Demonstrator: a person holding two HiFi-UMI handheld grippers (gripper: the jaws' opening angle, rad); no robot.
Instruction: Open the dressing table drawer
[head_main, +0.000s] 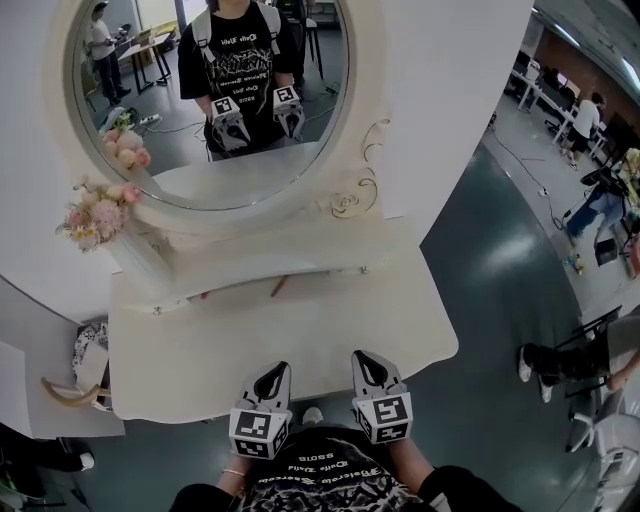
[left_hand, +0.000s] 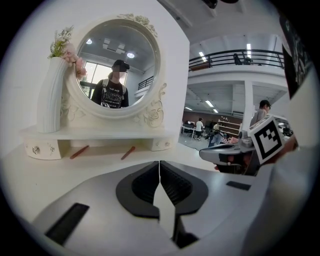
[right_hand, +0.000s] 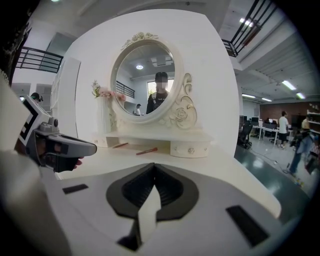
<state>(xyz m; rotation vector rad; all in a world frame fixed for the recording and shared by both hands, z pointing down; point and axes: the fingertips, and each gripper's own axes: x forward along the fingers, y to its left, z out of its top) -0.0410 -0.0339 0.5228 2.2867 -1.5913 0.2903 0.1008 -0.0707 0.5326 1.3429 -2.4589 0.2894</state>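
Note:
The white dressing table (head_main: 300, 340) stands before me with an oval mirror (head_main: 215, 90). Under the mirror a shelf ends in two small drawers with crystal knobs: the left drawer (left_hand: 36, 149) and the right drawer (right_hand: 190, 148), both closed. Two reddish sticks (left_hand: 128, 152) lie on the tabletop between them. My left gripper (head_main: 272, 378) and right gripper (head_main: 368, 365) hover side by side over the table's near edge, pointing at the mirror. Both are shut with nothing between the pads. Each also shows in its own view, the left gripper (left_hand: 159, 162) and the right gripper (right_hand: 154, 165).
A tall white vase with pink flowers (head_main: 95, 215) stands at the shelf's left end. A low white unit (head_main: 60, 390) sits left of the table. People and chairs (head_main: 570, 360) occupy the floor at the right, and desks stand farther back.

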